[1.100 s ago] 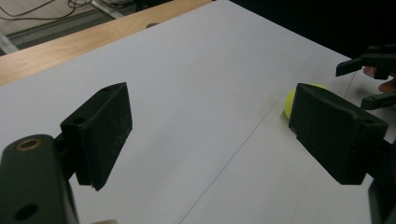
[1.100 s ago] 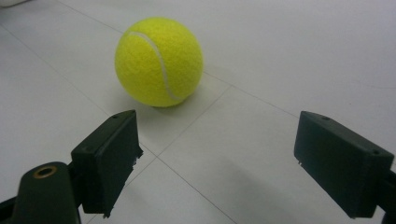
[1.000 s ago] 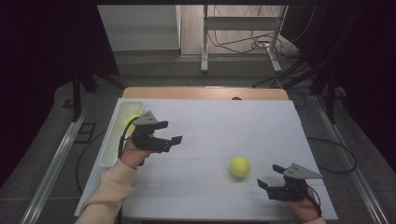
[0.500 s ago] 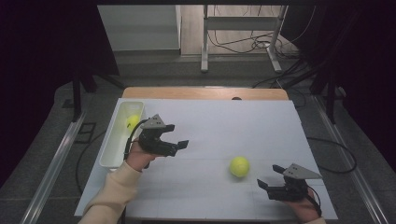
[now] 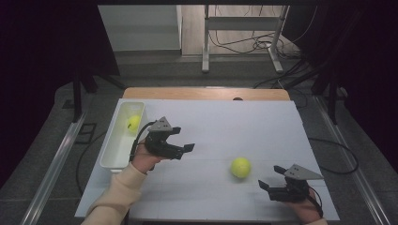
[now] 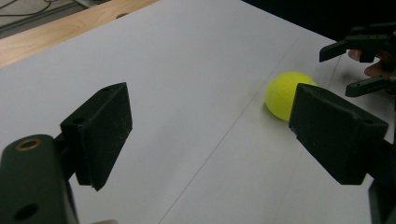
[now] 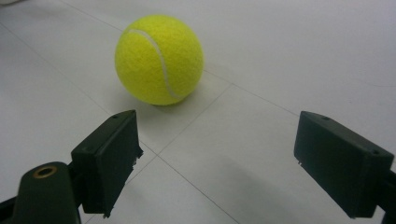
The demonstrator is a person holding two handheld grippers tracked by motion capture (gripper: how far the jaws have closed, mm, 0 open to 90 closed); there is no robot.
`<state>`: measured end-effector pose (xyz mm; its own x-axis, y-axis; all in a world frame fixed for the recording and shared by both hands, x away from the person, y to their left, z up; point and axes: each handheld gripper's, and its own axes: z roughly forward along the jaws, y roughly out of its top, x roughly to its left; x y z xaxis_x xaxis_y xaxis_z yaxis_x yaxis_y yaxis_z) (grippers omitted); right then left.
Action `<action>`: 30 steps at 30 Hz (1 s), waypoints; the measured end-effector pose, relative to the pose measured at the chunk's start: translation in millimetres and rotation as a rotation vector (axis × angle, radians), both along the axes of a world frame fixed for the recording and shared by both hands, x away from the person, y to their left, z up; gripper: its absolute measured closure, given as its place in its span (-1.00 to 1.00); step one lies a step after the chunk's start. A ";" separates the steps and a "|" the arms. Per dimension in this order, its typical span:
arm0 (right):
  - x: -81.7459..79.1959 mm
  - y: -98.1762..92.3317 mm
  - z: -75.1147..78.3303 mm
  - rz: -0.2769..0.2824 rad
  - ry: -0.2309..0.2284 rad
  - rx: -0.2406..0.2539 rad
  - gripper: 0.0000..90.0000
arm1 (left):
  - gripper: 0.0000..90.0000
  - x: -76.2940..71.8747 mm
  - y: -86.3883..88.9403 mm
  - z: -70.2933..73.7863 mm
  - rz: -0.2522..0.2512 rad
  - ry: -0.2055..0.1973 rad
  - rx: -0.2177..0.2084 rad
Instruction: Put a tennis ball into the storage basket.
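1. At the far left of the high view, a long white plastic bin (image 5: 114,151) sits along the table's left edge with one yellow-green felt tennis ball (image 5: 133,123) lying at its far end.
2. Just right of the bin, the left tool (image 5: 184,151) hangs above the white sheet with its jaws apart and nothing between them. In the left gripper view its black pads point toward the loose ball.
3. Right of centre, a second yellow-green felt tennis ball (image 5: 240,167) rests alone on the sheet, well apart from the bin. It lies between the two tools and nearer the right one.
4. At the lower right, the right tool (image 5: 264,182) rests low near the table's front edge, jaws spread wide and empty. In the right gripper view the ball (image 7: 159,59) sits just ahead of the pads, a little left of the gap.
5. The step in hand looks like picking up the loose ball. To do it well, the right tool should shift left to centre the ball, slide forward until the pads flank its widest part, then close gently. A ball nudged off-centre would likely roll away.
6. The table (image 5: 206,93) is light wood covered by a smooth white sheet marked with thin lines. Beyond it lie a grey floor, metal stand legs (image 5: 205,47) and loose cables, with dark surroundings.
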<state>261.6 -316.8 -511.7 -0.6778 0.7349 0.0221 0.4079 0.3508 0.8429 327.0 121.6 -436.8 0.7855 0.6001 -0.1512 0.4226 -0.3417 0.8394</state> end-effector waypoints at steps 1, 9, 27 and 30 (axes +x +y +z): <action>0.1 0.0 0.0 0.000 0.000 0.000 -0.67 | -0.69 0.1 -1.8 0.0 -0.007 -0.003 0.006; 0.2 0.0 0.0 0.000 0.000 0.000 -0.67 | -0.69 -0.4 -10.2 0.6 -0.022 -0.011 0.009; 0.4 0.1 -0.2 -0.001 0.005 -0.001 -0.67 | -0.69 1.0 -38.0 0.8 -0.088 -0.015 0.021; 0.7 0.3 -0.6 0.000 0.006 0.001 -0.67 | -0.69 0.8 -42.6 0.3 -0.098 -0.013 0.025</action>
